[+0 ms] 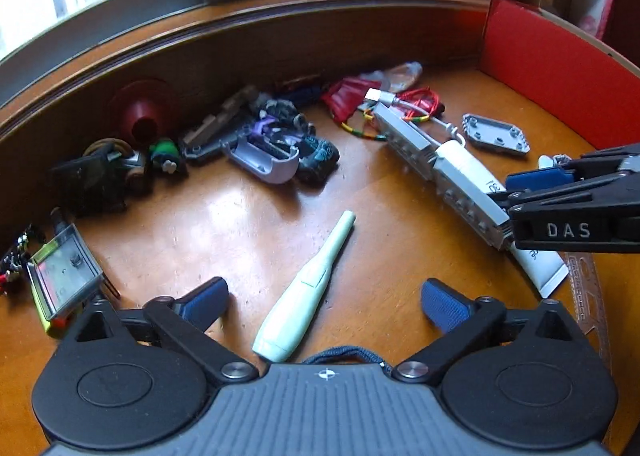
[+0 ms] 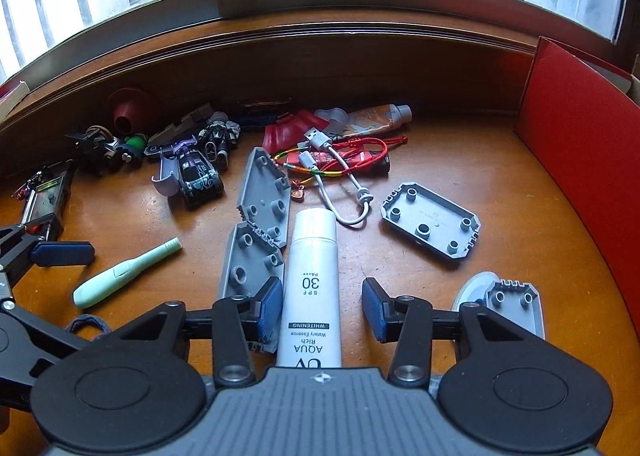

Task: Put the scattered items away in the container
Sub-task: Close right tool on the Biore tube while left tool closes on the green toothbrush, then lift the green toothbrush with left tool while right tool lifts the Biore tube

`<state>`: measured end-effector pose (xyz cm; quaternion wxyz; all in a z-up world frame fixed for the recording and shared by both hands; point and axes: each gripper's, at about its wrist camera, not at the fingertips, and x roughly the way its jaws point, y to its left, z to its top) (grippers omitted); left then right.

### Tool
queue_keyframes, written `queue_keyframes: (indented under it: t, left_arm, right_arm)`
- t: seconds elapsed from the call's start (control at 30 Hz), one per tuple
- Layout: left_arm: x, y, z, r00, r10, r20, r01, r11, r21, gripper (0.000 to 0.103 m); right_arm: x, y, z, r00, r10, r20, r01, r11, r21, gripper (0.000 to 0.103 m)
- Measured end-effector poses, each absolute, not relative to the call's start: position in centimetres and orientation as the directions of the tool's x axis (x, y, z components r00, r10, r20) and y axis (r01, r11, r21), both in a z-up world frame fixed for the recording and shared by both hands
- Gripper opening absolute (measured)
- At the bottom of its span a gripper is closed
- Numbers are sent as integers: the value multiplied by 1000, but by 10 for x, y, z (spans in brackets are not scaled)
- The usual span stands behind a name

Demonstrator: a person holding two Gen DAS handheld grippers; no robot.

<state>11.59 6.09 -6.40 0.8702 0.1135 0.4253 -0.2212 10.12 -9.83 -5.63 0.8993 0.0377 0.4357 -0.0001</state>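
**Both grippers spread over the clutter, neither one gripping**

The white sunscreen tube (image 2: 312,280) lies on the wooden table (image 2: 500,192), low centre in the right wrist view, running lengthwise between the fingers of the right gripper (image 2: 322,312). That gripper stands part-way spread. Its left blue pad sits right at the tube's side, while the right pad stands clear of it with bare wood between, so the tube is not clamped. Two grey plastic plates (image 2: 260,232) lie just left of the tube, the nearer one touching the left finger. Another grey plate (image 2: 430,220) lies apart to the right.

The pale green pen-shaped device (image 1: 308,288) lies in the lower centre of the left wrist view, slanting up toward the right. The left gripper (image 1: 324,302) is spread wide, its blue pads (image 1: 444,306) well off either side of the device and touching nothing.

The red container (image 1: 560,68) stands at the upper right edge of both views, its wall upright beside the window ledge. Along the back, in the upper left, lies a heap of toy cars (image 2: 200,176) and figures. A white USB cable (image 2: 344,192) and red cords lie tangled in the upper centre.
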Motion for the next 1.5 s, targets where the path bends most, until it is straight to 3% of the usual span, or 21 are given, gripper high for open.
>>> queue_keyframes:
  t: [0.2, 0.27, 0.33, 0.4, 0.47, 0.53, 0.6, 0.63, 0.97, 1.5]
  left_arm:
    - [114, 60, -64, 543, -274, -794, 463, 886, 11, 103]
    - [114, 60, -63, 537, -273, -798, 465, 885, 10, 103]
    - [112, 61, -61, 540, -289, -791, 483, 875, 10, 90]
    - [110, 61, -58, 541, -313, -780, 509, 860, 8, 64]
    - [109, 61, -56, 540, -323, -777, 519, 855, 5, 55]
    - [107, 60, -55, 538, -332, -775, 525, 851, 0, 43]
    - [107, 61, -54, 536, -342, -772, 528, 849, -10, 27]
    - [107, 61, -54, 535, -346, -771, 529, 848, -14, 25]
    - [104, 60, -52, 552, -340, -761, 515, 857, -8, 18]
    - [89, 90, -38, 588, -386, -711, 474, 876, -84, 18]
  right_arm:
    - [94, -92, -57, 625, 27, -780, 29, 998, 58, 64]
    - [93, -90, -58, 628, 22, -778, 30, 998, 52, 65]
    - [92, -90, -58, 630, 22, -776, 30, 998, 53, 64]
    - [90, -90, -57, 634, 24, -773, 29, 998, 55, 57]
    - [89, -89, -56, 638, 23, -770, 29, 998, 54, 49]
    - [89, -89, -56, 640, 19, -769, 29, 998, 49, 34]
    - [88, -88, -56, 642, 13, -767, 24, 999, 38, 33]
    - [88, -89, -56, 644, 15, -765, 24, 999, 40, 33]
    - [85, -90, -55, 642, 24, -766, 22, 999, 50, 33]
    - [63, -75, -37, 648, -3, -762, 62, 997, 49, 33]
